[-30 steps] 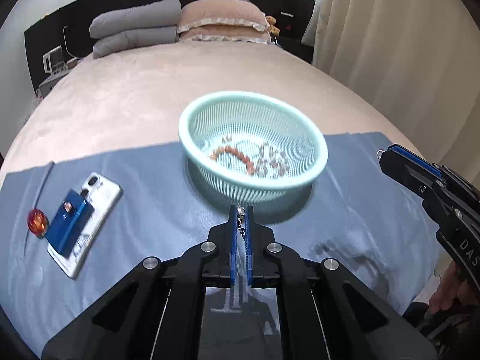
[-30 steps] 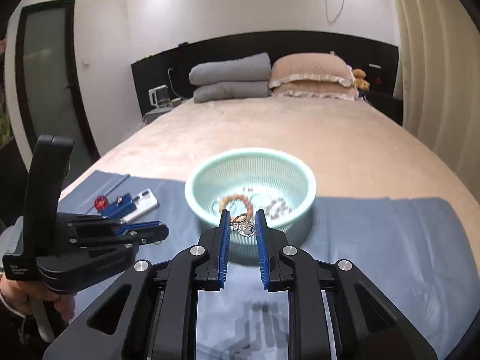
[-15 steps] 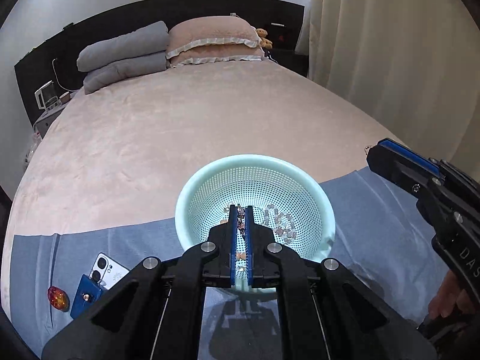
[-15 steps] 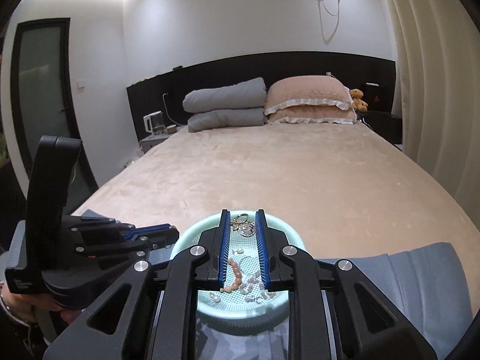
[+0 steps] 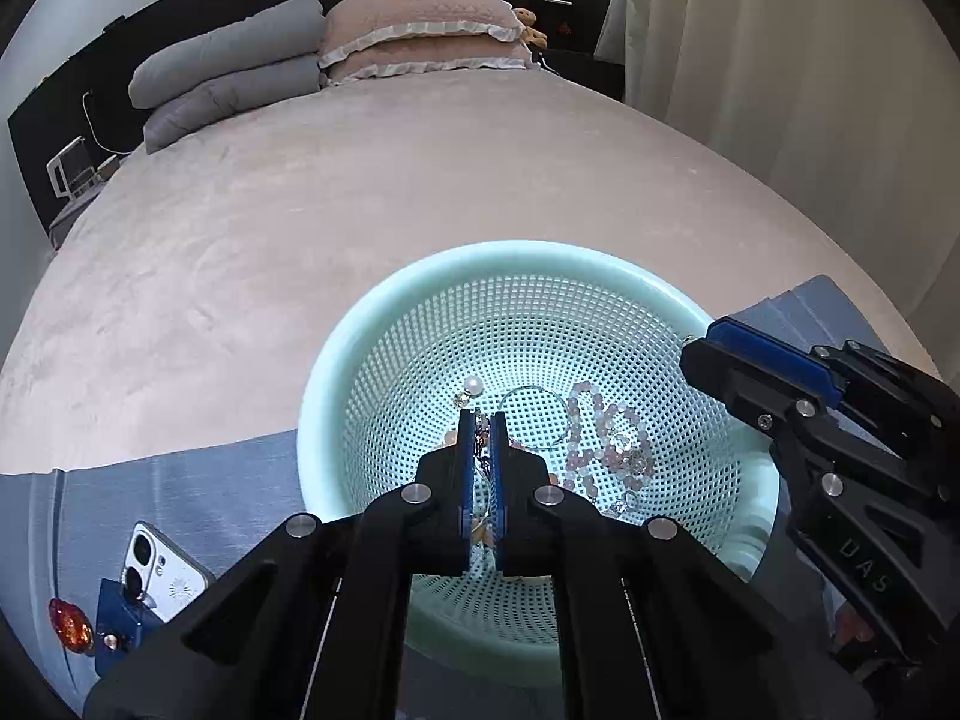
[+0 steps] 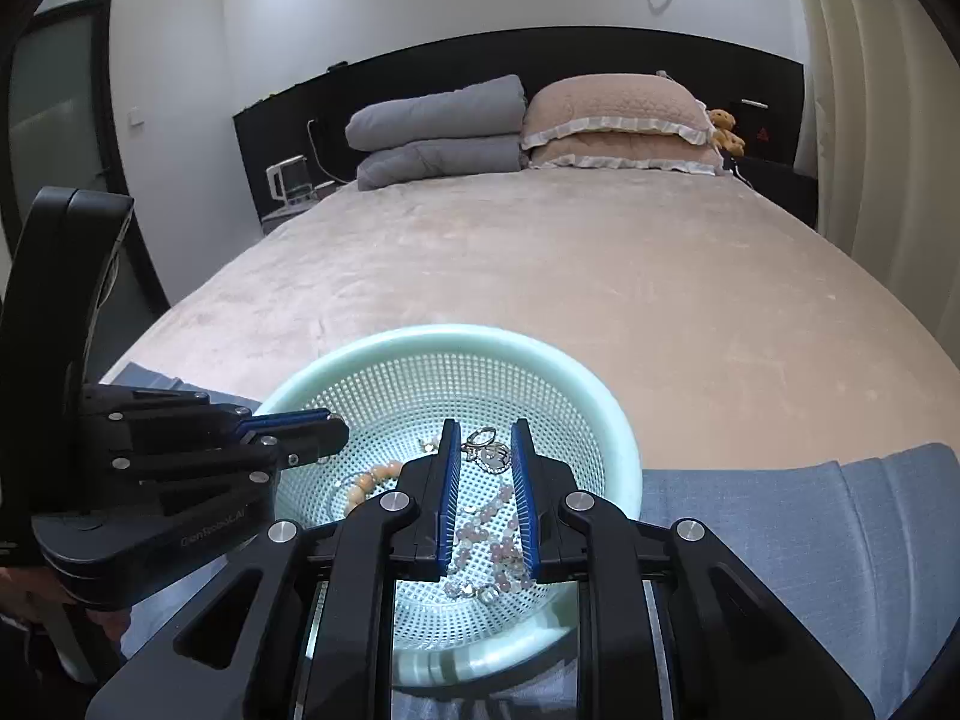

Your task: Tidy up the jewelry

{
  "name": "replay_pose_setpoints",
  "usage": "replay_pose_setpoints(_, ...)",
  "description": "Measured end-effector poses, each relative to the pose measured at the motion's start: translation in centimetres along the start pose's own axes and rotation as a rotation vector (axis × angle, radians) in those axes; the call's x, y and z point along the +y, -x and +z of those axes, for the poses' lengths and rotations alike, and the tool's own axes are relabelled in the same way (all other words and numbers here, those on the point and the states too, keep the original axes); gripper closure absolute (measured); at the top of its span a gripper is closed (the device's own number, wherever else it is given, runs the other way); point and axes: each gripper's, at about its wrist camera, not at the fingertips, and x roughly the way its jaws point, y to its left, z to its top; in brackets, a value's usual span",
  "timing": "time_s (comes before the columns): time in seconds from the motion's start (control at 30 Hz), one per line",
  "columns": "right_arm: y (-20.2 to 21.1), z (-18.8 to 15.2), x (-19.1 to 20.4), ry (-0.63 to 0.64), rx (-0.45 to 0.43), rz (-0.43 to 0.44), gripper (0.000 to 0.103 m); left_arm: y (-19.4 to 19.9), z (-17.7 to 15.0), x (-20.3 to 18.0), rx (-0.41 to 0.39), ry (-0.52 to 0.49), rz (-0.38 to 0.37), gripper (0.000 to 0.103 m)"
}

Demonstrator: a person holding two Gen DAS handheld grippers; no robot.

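Tongs on the left (image 5: 482,420) are pinched nearly together on a thin silvery chain (image 5: 480,438), poised over the near side of a round mint-green plastic basket (image 5: 384,324) with a perforated wall. Right tongs (image 6: 485,429) stand a narrow gap apart, gripping a small silver ring cluster (image 6: 487,451) between the blue pads (image 6: 450,468) above the same basket's middle. Inside the basket lie a pale pink bead bracelet (image 5: 606,438), a thin metal hoop (image 5: 534,417), a pearl (image 5: 474,385) and an orange bead string (image 6: 372,480). The basket sits on a blue-grey cloth (image 6: 810,528) spread across the foot edge of a bed (image 6: 540,264) with a plush beige cover. A white phone (image 5: 162,570) lies on the cloth towards its left corner.
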Motion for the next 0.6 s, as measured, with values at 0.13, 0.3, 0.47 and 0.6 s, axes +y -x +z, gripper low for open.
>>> replay_pose_setpoints(0.13,-0.2,-0.2,-0.7,-0.025,0.000,-0.004,0.085,-0.4,-0.5,0.2,-0.013,-0.005,0.017,0.098)
replay_pose_setpoints(0.3,1.2,0.4,-1.7,-0.071,-0.038,-0.029,0.043,0.4,-0.7,1.1,-0.035,0.058,-0.015,0.097)
replay_pose_setpoints(0.47,3.5,1.1,-1.7,-0.098,-0.083,-0.049,0.017,3.0,-1.1,1.5,-0.100,0.078,0.054,0.022)
replay_pose_setpoints(0.6,5.3,1.7,-1.3,-0.094,-0.093,-0.070,0.017,5.7,-1.3,2.0,-0.146,0.109,0.079,0.017)
